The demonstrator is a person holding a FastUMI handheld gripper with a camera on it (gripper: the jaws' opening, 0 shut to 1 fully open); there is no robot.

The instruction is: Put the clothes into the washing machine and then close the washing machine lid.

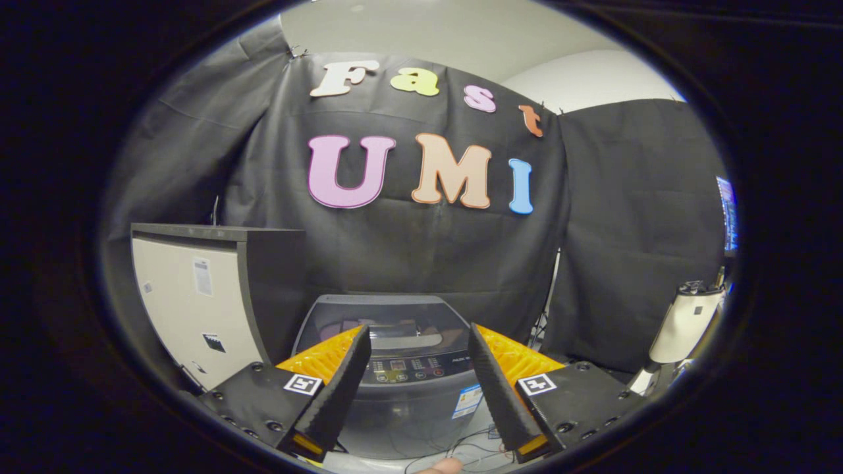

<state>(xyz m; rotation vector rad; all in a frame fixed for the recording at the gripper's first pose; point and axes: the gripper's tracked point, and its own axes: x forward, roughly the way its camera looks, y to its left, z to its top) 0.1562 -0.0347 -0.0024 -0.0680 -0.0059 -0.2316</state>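
Gripper: your gripper (pixel 418 388) has its fingers spread wide apart with nothing between them; it points level at the booth's back wall.

Washing machine: a grey top-loading washing machine (pixel 395 368) stands just ahead of the fingers, framed between them, its control panel (pixel 405 370) facing you.

Lid: the dark tinted lid (pixel 379 316) lies flat on top of the machine, so it reads as closed right now.

Clothes: you have no garment in the fingers, and none can be picked out around the machine.

Progress: judged from this, either you have not begun, with the lid yet to be lifted and the clothes fetched, or everything is already done; this moment alone cannot settle which.

Surroundings: a pale cabinet (pixel 197 296) stands to the left of the machine, close beside it; a cream-coloured object (pixel 685 322) sits well off to the right.

Hard to make out: the tinted lid hides the drum, so whether anything lies inside cannot be told. The floor below the fingers is cut off; loose cables (pixel 461 447) show there.
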